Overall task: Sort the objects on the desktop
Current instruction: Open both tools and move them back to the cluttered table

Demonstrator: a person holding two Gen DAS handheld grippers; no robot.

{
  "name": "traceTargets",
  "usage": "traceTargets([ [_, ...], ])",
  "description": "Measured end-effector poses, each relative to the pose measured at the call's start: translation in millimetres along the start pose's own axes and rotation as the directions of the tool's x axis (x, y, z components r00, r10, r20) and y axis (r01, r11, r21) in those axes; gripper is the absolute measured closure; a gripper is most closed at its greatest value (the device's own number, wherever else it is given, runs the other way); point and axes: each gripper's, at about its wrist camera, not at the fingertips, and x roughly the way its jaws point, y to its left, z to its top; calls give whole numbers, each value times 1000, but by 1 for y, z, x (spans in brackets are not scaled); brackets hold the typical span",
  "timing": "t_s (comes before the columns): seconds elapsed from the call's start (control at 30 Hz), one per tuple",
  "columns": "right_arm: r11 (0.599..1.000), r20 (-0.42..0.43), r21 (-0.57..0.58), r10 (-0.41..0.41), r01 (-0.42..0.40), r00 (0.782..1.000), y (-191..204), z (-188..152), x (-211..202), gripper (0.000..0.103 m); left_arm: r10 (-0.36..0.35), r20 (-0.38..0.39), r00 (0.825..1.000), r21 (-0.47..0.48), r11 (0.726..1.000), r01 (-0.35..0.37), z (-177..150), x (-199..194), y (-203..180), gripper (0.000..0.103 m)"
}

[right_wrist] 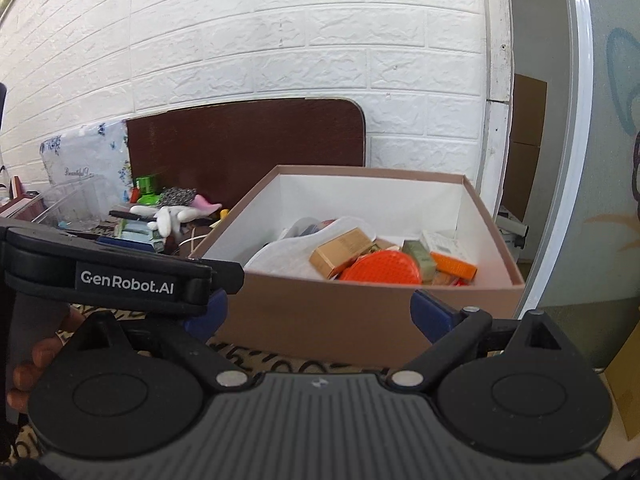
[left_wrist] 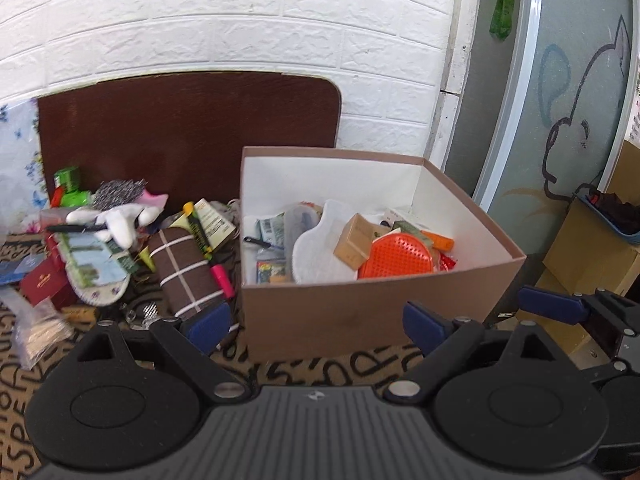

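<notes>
Brown cardboard box (left_wrist: 360, 312), part filled: orange disc (left_wrist: 396, 258), small carton (left_wrist: 354, 242). Unsorted pile left of box: striped roll (left_wrist: 186, 276), pink marker (left_wrist: 223, 280). Left gripper (left_wrist: 316, 326) and right gripper (right_wrist: 320, 316) both spread, empty, before box. Step: between picks. Next: reach left for pile.

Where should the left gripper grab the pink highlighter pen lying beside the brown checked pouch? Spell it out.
Grip the pink highlighter pen across the middle of its barrel, coming down from above. It lies flat in the narrow gap between the brown checked pouch and the cardboard box wall, so the open left gripper probably fits best with fingers spanning its narrow width.
</notes>
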Motion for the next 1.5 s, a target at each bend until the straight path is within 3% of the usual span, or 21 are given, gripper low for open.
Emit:
traceTargets([
  [0.3, 1000, -75, 12, 27, -26, 997, 32, -27, -2, 7, 82, -33, 996, -11, 997, -82, -32, -18, 16, 7],
  [0.77, 993, -141, -34, 108, -114, 984, 83, -37, 9, 7, 134, -78, 988, -129, 981, -143, -60, -34, 68, 8],
  [1.1, 977, -202, -107, 158, -183, 966, 122, -43, 31, 7, 183, -113, 977, -243, 948, -206, -75, -36, 126, 8],
  [1.5, 953, -286, -150, 213, -263, 934, 157, -53, 77, 7, 249, -187, 950, -336, 893, -300, -90, -7, 200, 8],
])
